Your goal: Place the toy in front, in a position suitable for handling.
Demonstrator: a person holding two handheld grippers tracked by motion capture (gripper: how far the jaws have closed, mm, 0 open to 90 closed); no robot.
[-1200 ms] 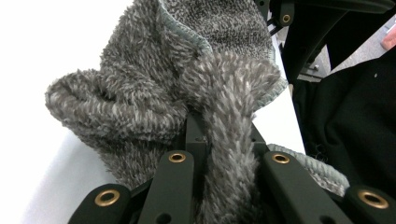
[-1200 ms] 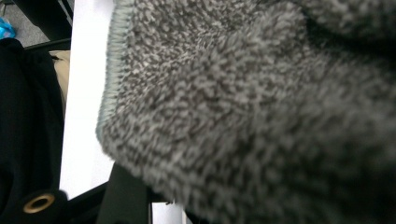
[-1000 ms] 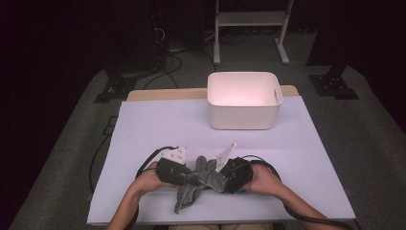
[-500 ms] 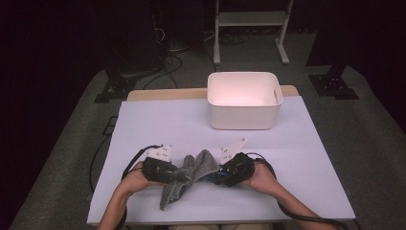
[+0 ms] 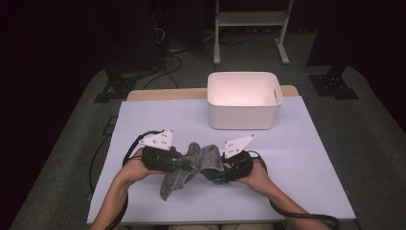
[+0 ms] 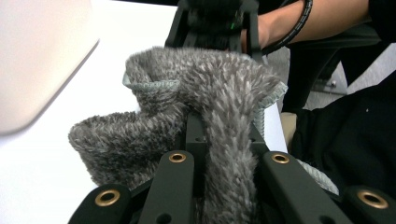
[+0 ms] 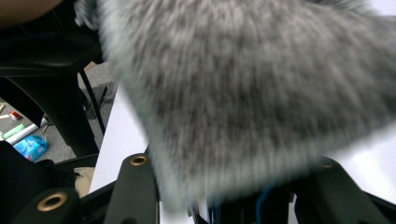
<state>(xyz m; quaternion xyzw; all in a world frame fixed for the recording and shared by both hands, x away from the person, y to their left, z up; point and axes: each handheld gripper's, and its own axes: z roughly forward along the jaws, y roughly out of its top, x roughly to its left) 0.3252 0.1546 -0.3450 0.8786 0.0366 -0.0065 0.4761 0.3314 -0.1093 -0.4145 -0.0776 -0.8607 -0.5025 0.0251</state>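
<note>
Change since a second ago: the two grippers have drawn a little apart and the left one has lifted, so the grey cloth (image 5: 191, 163) now hangs stretched between them instead of lying bunched under both.
Left gripper (image 5: 178, 164): held in the person's left hand near the front edge of the tabletop (image 5: 143, 120); its jaws are clamped on a fold of the cloth, and in the left gripper view the fuzzy pile (image 6: 219, 121) runs down between the two black jaws.
Right gripper (image 5: 216, 168): in the right hand, just beside the cloth's right end; its jaws have just been closing with the cloth between them. In the right gripper view the cloth (image 7: 243, 93) is blurred and covers the jaw tips, so I cannot tell whether the pads press on it.
Grey cloth: raised at the middle between the two grippers, with one loose end trailing down to the tabletop toward the person.
White bin (image 5: 243, 99): stands at the far side of the tabletop, well apart from the cloth and both hands, open side up.
Tabletop cover: pale sheet, flat under the hands.
</note>
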